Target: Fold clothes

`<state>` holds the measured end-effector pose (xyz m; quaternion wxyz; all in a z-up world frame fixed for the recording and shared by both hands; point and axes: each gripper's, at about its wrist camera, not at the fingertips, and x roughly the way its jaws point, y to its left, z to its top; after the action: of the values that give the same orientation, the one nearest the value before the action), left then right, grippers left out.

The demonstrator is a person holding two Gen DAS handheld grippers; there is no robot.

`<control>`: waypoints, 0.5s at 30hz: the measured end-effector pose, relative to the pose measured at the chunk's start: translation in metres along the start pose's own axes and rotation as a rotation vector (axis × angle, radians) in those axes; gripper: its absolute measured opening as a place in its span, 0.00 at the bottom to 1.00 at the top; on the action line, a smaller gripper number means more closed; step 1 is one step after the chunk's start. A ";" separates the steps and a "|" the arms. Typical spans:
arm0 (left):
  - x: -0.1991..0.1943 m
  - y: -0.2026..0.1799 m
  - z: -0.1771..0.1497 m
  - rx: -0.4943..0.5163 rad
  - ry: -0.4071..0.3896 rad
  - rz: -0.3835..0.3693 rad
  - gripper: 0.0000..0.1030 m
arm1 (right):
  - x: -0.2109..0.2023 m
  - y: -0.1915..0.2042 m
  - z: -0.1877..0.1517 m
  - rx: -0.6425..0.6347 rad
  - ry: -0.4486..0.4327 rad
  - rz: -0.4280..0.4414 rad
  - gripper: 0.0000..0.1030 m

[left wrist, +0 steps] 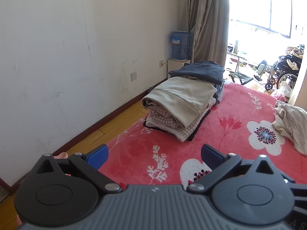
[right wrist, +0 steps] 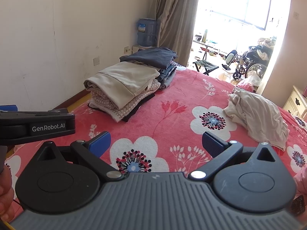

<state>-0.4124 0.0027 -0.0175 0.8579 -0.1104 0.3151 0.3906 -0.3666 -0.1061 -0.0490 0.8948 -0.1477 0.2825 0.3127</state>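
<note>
A crumpled cream garment (right wrist: 257, 113) lies loose on the red floral blanket (right wrist: 172, 99), to the right of my right gripper (right wrist: 156, 143); it shows at the right edge of the left wrist view as the same cream garment (left wrist: 291, 122). A stack of folded clothes (left wrist: 182, 105), beige on top of knits, sits at the blanket's far left, also seen as the stack (right wrist: 122, 88). Behind it is a second pile topped by a dark folded garment (left wrist: 201, 71). My left gripper (left wrist: 154, 155) hovers open and empty over the blanket. The right gripper is open and empty too.
The left gripper's body (right wrist: 36, 126) reaches in from the left in the right wrist view. A white wall (left wrist: 76, 57) and wood floor (left wrist: 107, 126) border the blanket's left side. A water bottle (left wrist: 180, 44), curtain (left wrist: 209, 23), folding stool (right wrist: 205, 66) and wheelchair (right wrist: 249, 61) stand beyond.
</note>
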 end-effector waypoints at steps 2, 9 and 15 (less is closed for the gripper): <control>0.000 0.000 0.000 0.000 0.000 0.000 1.00 | 0.000 0.001 0.000 -0.002 0.000 0.000 0.99; 0.002 0.002 0.000 -0.004 0.001 0.003 1.00 | 0.001 0.003 0.000 -0.008 0.001 -0.001 0.99; 0.002 0.003 -0.001 -0.006 0.001 0.002 1.00 | 0.000 0.003 0.001 -0.014 0.001 0.001 0.99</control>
<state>-0.4140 0.0057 -0.0191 0.8570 -0.1126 0.3146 0.3924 -0.3681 -0.1028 -0.0484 0.8935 -0.1540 0.2806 0.3150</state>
